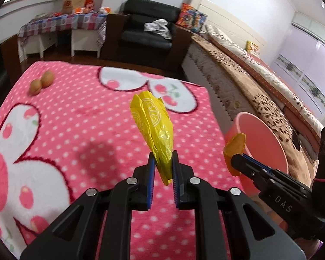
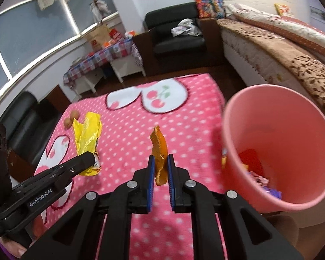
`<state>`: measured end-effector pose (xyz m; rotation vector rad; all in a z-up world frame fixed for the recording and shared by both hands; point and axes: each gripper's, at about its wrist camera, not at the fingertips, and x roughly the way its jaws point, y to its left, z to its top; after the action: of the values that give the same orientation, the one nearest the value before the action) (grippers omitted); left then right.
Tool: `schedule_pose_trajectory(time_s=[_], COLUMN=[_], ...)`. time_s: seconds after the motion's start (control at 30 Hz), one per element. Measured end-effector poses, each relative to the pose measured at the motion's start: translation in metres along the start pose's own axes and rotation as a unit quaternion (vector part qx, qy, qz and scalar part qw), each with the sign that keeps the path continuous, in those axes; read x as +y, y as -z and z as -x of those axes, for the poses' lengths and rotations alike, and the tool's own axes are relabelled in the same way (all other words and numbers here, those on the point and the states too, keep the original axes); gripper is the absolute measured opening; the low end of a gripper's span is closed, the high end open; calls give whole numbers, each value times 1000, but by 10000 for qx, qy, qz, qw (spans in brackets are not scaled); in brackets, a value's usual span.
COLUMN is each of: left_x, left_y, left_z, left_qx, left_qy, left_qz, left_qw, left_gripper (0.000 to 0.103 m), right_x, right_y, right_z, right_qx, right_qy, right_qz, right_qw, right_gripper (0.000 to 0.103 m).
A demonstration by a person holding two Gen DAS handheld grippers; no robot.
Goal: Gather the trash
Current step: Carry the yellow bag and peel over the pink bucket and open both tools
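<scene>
My left gripper (image 1: pixel 163 162) is shut on a crumpled yellow wrapper (image 1: pixel 153 125) and holds it above the pink dotted blanket (image 1: pixel 86 119). My right gripper (image 2: pixel 161 164) is shut on an orange peel (image 2: pixel 159 149), held just left of the pink bin (image 2: pixel 277 130). The bin holds several bits of trash at its bottom. In the left wrist view the right gripper (image 1: pixel 233 159) holds the peel (image 1: pixel 235 147) at the bin's rim (image 1: pixel 260 123). In the right wrist view the left gripper (image 2: pixel 91 160) with the wrapper (image 2: pixel 86 134) is at the left.
Two brown walnuts (image 1: pixel 42 82) lie at the blanket's far left. A bed with a brown cover (image 1: pixel 249 75) runs along the right. A black armchair (image 1: pixel 149 32) and a low table with a checked cloth (image 1: pixel 60 23) stand beyond the blanket.
</scene>
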<state>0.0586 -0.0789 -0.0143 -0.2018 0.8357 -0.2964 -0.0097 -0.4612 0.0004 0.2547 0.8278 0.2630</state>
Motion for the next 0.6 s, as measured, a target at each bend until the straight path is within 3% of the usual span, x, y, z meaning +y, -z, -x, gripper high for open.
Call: schedule_pose_trajectory(time_s=[0.6], left_x=[-111], left_y=[-9], left_z=[-23], left_qx=[28], left_qy=[870], left_qz=[-1063], left_qw=[9905], left_gripper=[14], right_x=[-113], right_y=[-1], right_z=[57], right_qx=[-638], right_qy=[769], right_qz=[-1054], right_qw=[9894], right_gripper=[11])
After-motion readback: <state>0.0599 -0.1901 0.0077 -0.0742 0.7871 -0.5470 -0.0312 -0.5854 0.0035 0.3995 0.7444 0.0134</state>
